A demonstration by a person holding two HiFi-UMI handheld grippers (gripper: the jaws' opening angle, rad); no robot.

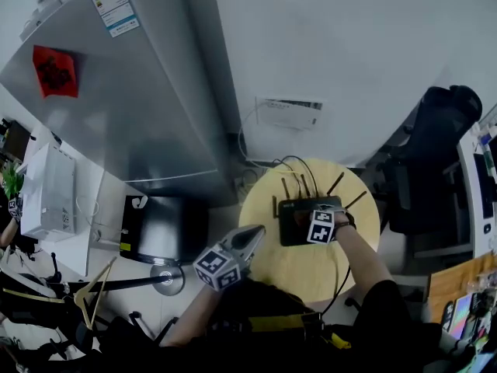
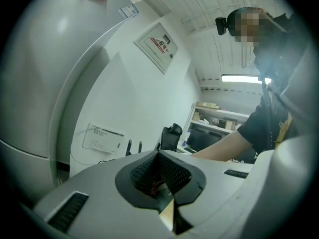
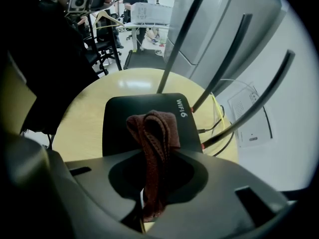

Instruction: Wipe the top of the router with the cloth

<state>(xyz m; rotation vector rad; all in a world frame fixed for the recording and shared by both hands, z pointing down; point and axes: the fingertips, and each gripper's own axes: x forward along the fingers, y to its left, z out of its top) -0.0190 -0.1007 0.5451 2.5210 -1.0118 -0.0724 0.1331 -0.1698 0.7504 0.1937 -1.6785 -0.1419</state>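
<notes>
- Head view: the router sits toward the back of the round wooden desk, and the right gripper is parked right over it. Its marker cube covers the jaws and the cloth here, so there's no telling from this angle what it's holding. The left gripper hangs off the desk's left edge, apart from the router. The big grey cabinet has a red sticker and a white label with a QR code, and the print is too small to read.
- Left gripper view: the left gripper has its jaws pressed together with nothing between them. Two antennas poke up just behind it, and the router body is hidden. The wall sign has red lettering I can't make out.
- Right gripper view: the right gripper is clamped on the dark reddish cloth, whose folded end sticks out over the router's black top. I can't tell if it's actually touching. "WIFI 6" is printed in white on the router. Three antennas run out of frame, with their tips cut off.
</notes>
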